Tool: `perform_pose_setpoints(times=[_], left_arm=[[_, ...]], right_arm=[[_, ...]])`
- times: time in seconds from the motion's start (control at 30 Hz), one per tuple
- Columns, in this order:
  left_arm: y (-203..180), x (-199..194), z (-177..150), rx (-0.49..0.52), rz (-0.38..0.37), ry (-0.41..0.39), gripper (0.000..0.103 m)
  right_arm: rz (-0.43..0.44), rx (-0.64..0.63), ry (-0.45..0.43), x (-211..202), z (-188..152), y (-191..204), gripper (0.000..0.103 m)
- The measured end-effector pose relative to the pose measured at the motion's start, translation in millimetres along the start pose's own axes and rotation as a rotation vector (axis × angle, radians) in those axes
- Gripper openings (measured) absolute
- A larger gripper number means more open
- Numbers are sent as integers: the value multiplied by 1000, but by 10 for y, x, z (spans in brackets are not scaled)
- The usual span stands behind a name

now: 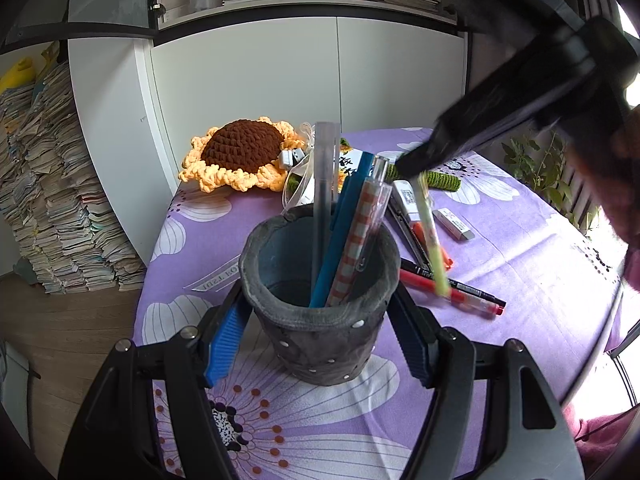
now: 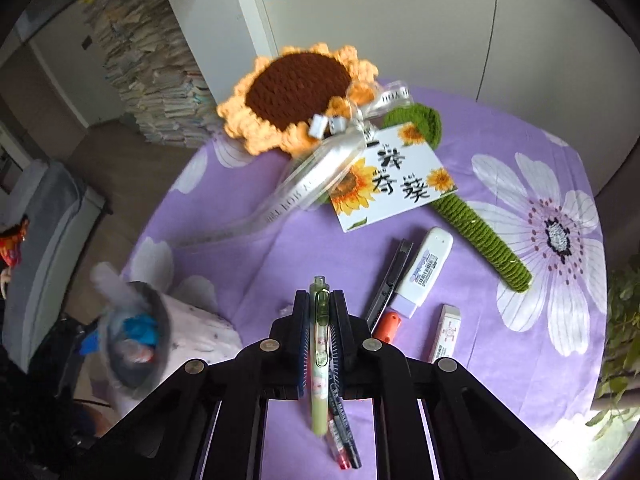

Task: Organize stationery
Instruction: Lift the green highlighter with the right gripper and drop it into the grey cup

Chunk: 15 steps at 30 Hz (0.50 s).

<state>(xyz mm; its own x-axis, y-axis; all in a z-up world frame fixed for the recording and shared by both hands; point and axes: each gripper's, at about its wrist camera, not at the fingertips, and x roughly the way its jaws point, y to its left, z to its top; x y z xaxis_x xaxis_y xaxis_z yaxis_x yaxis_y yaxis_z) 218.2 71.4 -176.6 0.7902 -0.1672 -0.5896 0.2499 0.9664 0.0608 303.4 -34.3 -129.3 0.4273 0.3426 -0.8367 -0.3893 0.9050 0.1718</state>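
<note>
My left gripper [image 1: 320, 320] is shut on a dark grey felt pen holder [image 1: 320, 320] standing on the purple flowered tablecloth [image 1: 540, 280]. The holder contains a grey pen, a blue pen and a checked pen [image 1: 356, 240]. My right gripper [image 2: 320, 308] is shut on a light green pen [image 2: 320, 360] and holds it above the table; in the left wrist view the blurred green pen [image 1: 432, 236] hangs from it to the right of the holder. The holder shows blurred at lower left in the right wrist view [image 2: 136, 340].
On the cloth lie a red pen [image 1: 448, 292], a black pen [image 1: 460, 284], an orange item [image 2: 388, 326], a black utility knife [image 2: 390, 280], a white correction tape [image 2: 424, 272], an eraser [image 2: 446, 332], and a crocheted sunflower [image 2: 296, 92] with a card [image 2: 396, 180]. Table edges are near.
</note>
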Motion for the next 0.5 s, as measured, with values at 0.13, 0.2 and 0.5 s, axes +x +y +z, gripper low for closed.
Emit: perform_pose_setpoints(times=[0.13, 0.2, 0.5], left_arm=[[-1, -10, -10, -1, 3, 0, 69], [3, -11, -14, -5, 3, 2, 69], [-11, 1, -12, -6, 7, 8, 68]], right_arm=[[26, -29, -135, -497, 21, 211, 11], [40, -55, -217, -793, 11, 306, 11], [103, -199, -443, -1507, 70, 841, 11]])
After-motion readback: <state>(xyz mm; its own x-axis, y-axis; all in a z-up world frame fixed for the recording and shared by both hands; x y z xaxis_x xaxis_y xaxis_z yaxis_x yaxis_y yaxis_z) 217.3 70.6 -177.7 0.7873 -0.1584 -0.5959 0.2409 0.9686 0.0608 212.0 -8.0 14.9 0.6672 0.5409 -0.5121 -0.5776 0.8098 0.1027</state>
